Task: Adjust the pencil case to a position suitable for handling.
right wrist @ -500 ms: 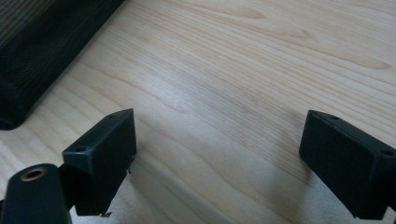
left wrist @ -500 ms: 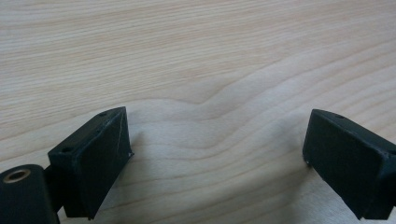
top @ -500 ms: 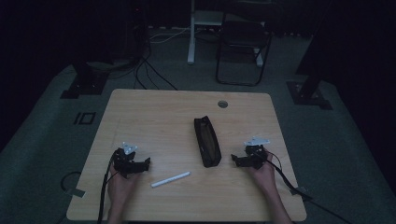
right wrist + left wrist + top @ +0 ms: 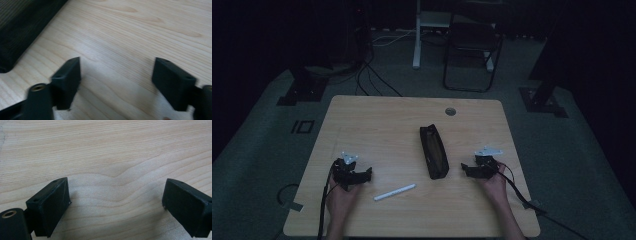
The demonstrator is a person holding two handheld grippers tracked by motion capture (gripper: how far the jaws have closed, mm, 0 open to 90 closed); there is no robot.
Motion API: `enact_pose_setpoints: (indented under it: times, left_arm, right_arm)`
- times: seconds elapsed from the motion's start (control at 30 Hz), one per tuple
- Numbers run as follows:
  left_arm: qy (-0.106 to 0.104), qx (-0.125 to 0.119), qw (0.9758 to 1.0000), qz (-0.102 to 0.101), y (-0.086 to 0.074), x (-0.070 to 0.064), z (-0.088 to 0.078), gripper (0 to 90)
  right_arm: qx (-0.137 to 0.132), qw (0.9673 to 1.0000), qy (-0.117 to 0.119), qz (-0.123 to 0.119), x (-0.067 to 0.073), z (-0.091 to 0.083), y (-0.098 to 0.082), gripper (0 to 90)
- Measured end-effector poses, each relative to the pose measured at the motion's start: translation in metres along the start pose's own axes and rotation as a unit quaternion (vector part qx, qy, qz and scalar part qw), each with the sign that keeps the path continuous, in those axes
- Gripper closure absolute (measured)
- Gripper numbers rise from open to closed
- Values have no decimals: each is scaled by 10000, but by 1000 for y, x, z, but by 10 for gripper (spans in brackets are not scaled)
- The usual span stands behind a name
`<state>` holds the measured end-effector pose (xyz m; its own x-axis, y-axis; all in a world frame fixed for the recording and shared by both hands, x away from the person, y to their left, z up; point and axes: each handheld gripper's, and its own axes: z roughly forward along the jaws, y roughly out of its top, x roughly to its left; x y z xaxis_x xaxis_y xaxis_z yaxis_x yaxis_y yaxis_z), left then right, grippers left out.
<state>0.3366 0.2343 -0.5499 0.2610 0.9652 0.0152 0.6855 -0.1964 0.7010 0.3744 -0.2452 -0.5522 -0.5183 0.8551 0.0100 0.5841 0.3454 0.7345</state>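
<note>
Table (image 4: 377, 120): pale wood-grain top with a round cable hole (image 4: 450, 111) near the far edge.
Room: dim, grey carpet; dark chair (image 4: 472, 47) beyond.
Pouch (image 4: 434, 151): black, mid-table, lengthwise.
White pen (image 4: 395, 192): between the grippers, nearer the left.
Left gripper (image 4: 366, 173): jaws wide apart, empty.
Right gripper (image 4: 466, 169): jaws wide apart, empty, just beside the pouch.

High view: fixed above the near side of the table (image 4: 377, 120), facing forward and down; far enough to take in the whole tabletop and the floor beyond.
Left gripper view: rides low on the left gripper (image 4: 116, 202), looking along its jaws; very near the wood.
Right gripper view: rides on the right gripper (image 4: 116, 82), equally near.
Shared: the tabletop; the dark pouch (image 4: 22, 27) (image 4: 434, 150) appears in the right gripper and high views.
</note>
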Motion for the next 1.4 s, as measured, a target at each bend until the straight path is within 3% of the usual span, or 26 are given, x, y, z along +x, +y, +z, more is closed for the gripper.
enact_pose_setpoints:
  times: [0.07,0.17,0.37,0.6,1.0,1.4]
  left_arm:
    - [14,2,10000,-6,0,0,0,80]
    - [18,-2,10000,-14,0,0,0,80]
    - [34,1,10000,-22,0,0,0,80]
    - [34,4,10000,-21,0,0,0,81]
    - [34,3,10000,-22,0,0,0,80]
    - [40,0,10000,-31,0,1,0,81]
  right_arm:
    - [67,9999,-70,124,0,-4,1,360]
    - [-112,9996,-49,245,3,-13,4,375]
    - [-464,9989,-13,5,20,-37,16,360]
    - [-619,9977,181,-225,44,-49,27,343]
    - [-822,9938,509,-557,85,-57,39,303]
    - [-881,9908,765,-691,109,-54,41,270]
